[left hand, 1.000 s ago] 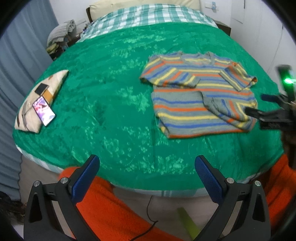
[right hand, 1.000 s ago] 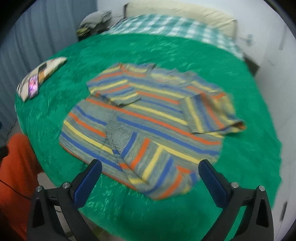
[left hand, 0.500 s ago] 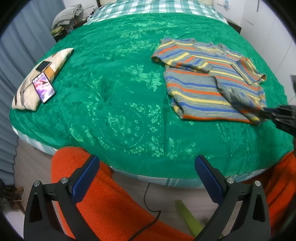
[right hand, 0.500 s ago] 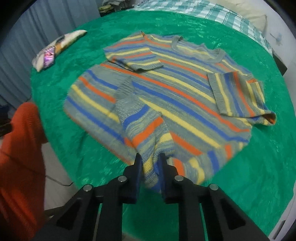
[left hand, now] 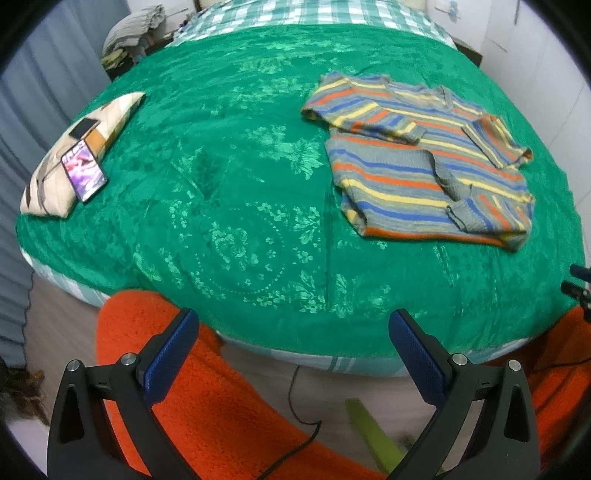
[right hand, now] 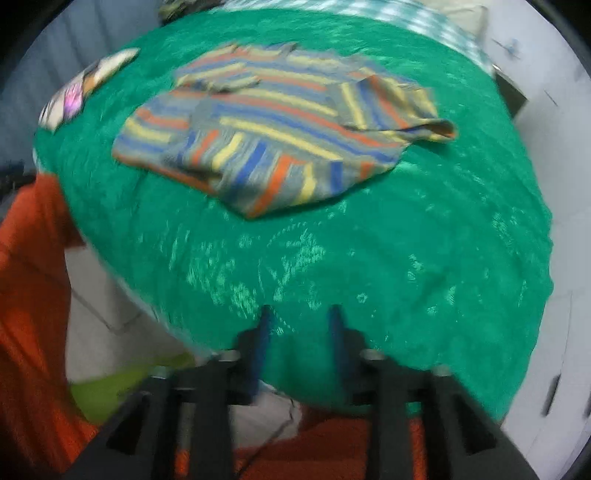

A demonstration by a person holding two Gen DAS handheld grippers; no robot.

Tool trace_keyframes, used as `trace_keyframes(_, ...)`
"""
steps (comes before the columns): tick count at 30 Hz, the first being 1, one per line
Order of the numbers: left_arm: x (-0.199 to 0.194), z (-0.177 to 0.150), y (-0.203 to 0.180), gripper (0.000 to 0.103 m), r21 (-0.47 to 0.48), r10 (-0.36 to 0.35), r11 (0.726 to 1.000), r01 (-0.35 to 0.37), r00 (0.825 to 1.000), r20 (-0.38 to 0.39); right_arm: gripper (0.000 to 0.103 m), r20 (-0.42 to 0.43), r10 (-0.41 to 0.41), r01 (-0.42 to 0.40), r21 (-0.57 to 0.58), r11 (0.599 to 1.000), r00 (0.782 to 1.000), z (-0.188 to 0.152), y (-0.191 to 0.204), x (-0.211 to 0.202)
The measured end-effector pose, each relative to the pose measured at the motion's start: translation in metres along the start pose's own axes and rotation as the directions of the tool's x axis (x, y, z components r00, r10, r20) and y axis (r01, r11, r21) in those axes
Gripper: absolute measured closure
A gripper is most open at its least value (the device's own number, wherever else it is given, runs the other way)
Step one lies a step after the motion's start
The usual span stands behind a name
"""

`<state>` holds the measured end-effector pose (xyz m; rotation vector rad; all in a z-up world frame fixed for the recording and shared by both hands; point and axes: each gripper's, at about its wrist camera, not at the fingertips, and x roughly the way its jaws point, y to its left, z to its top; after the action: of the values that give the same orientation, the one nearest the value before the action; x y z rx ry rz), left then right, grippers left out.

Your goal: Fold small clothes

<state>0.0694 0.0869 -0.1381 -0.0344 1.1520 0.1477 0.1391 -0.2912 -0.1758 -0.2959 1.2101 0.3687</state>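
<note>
Striped sweater lies flat on the green bedspread, toward the right side of the bed, both sleeves folded in over the body and the near right corner of the hem turned up onto it. Left hand-held gripper hangs over the near edge of the bed, jaws wide apart, nothing between them; it's well short of the sweater. Right hand-held gripper is also over the near edge, jaws part-way apart and opening, only bedspread showing in the gap; the frame is motion-blurred. Sweater sits clear of both, with open bedspread between. Far left of the bed: a patterned cushion with a lit phone leaning on it and a dark smaller device above that, well apart from the sweater. Checked bedding at the far end, a heap of clothes off the far-left corner. Person's orange fleece trousers fill the near foreground below the bed edge, a thin black cable running down between the legs, and a yellow-green strip on the floor. Grey curtain on the left.
</note>
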Motion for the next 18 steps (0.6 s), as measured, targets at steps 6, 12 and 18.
trace_keyframes(6,0.007,-0.001,0.004,0.001,-0.022,-0.021,1.0,0.021,1.0,-0.019,0.038,0.133,0.094,-0.091,-0.031,0.995,0.987,0.042,0.031,-0.001)
trace_keyframes(12,0.007,-0.006,0.002,0.001,-0.015,-0.022,1.0,0.022,0.999,-0.028,0.028,0.142,0.185,-0.141,-0.278,0.95,0.972,0.1,0.099,0.022)
trace_keyframes(18,0.003,-0.012,0.013,0.001,-0.039,-0.014,0.999,0.013,1.0,-0.01,0.085,0.019,0.169,-0.153,-0.341,0.928,0.985,0.12,0.104,0.064)
